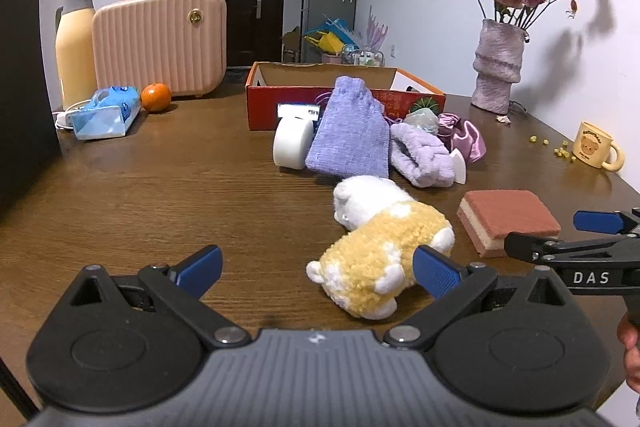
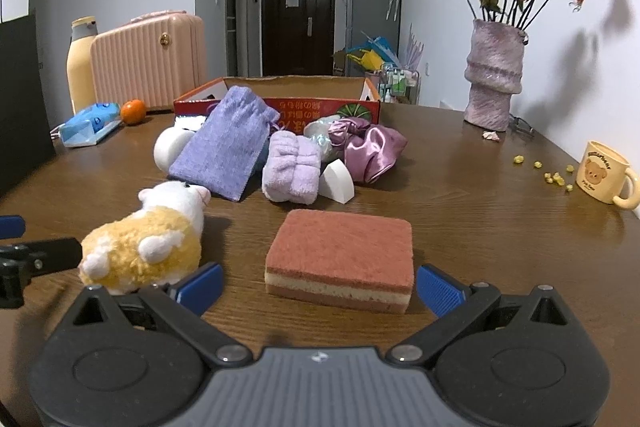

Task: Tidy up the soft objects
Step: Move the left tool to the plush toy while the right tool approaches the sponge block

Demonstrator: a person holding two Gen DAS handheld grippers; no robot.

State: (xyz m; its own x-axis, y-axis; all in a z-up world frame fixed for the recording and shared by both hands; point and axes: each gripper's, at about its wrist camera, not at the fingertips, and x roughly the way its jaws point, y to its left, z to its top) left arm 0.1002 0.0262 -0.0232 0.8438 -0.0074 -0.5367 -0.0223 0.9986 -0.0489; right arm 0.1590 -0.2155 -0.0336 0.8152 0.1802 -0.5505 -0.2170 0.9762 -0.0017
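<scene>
Fluffy plush hamster (image 1: 384, 247) beside flat layered sponge (image 2: 340, 259).

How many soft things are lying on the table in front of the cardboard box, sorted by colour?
Purple: 3, the drawstring pouch, folded towel and satin scrunchie
White: 2, the round sponge and wedge sponge
Yellow and white: 1, the plush hamster
Reddish brown: 1, the layered sponge
Pale, part hidden: 1, a bundle I cannot identify
Total: 8
</scene>
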